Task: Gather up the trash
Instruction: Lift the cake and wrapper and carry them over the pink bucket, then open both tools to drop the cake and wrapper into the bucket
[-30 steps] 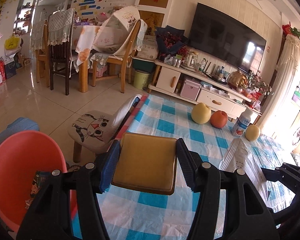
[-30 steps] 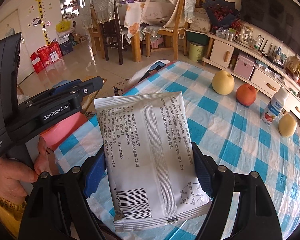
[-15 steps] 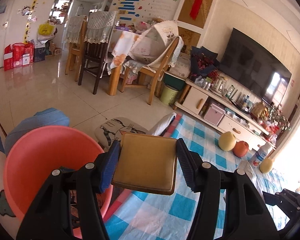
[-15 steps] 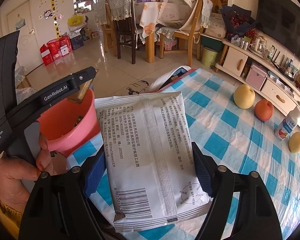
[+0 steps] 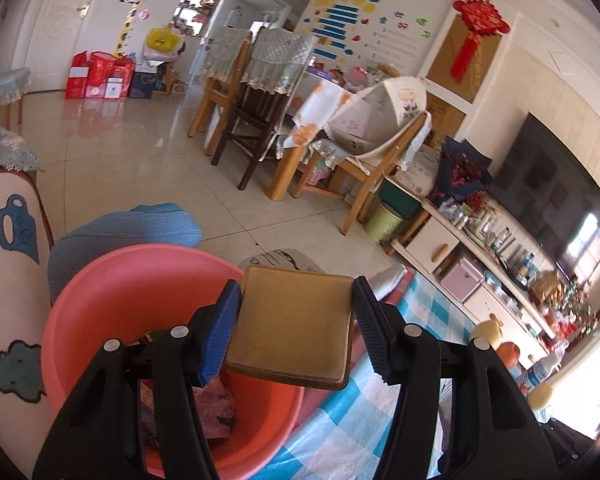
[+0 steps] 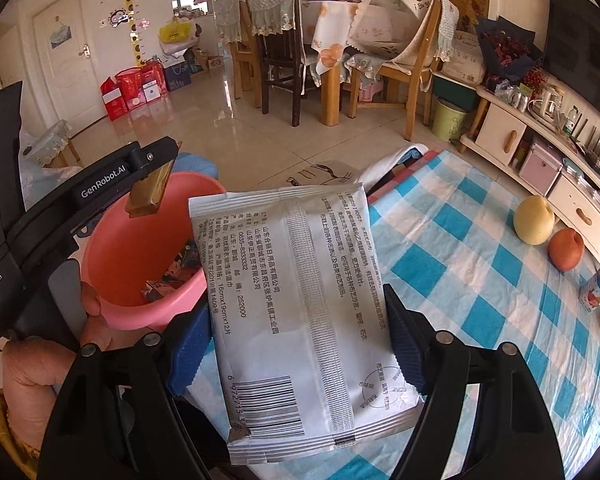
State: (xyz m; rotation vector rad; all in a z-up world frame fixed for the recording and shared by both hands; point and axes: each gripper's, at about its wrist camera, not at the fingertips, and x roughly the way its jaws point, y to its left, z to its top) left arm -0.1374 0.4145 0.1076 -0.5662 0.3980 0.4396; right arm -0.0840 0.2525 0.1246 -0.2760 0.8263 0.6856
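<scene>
Now, the drop-off step: both grippers carry trash toward the pink bin [image 6: 112, 256] beside the checked table [image 6: 460, 248]. Left gripper [image 5: 296, 332], jaws clamped on a flat gold packet [image 5: 292, 332], hangs over the bin's rim, above wrappers already inside; seen from the right wrist, the packet [image 6: 148, 194] sits over the bin mouth. Right gripper [image 6: 296, 344], jaws clamped on a white pouch [image 6: 296, 300], is above the table edge, just beside the bin. Judged next: spread the left jaws so the packet falls in, then bring the pouch over the opening
</scene>
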